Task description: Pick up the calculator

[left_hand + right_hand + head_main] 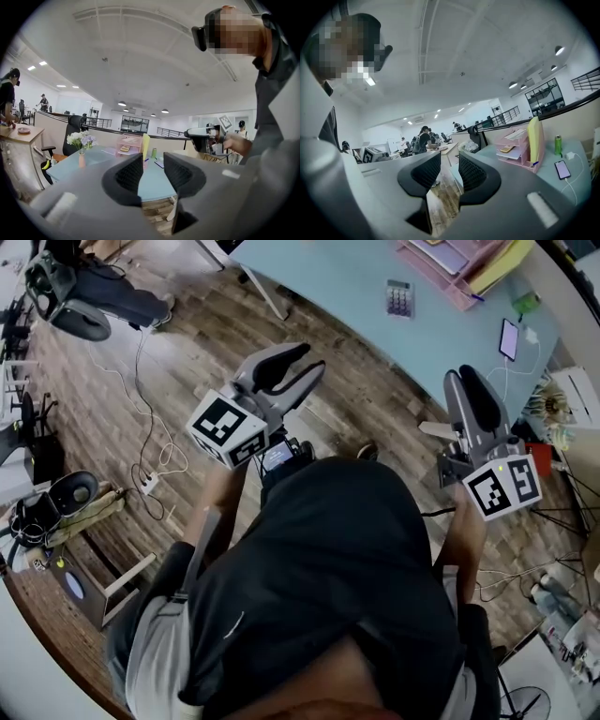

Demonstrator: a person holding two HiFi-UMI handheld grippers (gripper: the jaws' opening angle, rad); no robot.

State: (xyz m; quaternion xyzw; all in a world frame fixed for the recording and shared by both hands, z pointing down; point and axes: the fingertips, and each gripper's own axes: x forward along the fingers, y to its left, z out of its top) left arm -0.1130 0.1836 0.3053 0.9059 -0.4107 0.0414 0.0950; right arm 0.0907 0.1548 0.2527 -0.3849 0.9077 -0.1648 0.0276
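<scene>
A small grey calculator lies flat on the light blue table, near its far side in the head view. Both grippers are held up over the wooden floor, short of the table's edge. My left gripper points toward the table, its jaws apart with nothing between them. My right gripper is further right, near the table's corner, its jaws also apart and empty. I cannot find the calculator in either gripper view; the left gripper and right gripper show only their open black pads.
A pink file tray with yellow folders stands behind the calculator. A phone on a charging cable and a green bottle lie at the table's right end. A flower vase stands at its left. An office chair and cables occupy the floor.
</scene>
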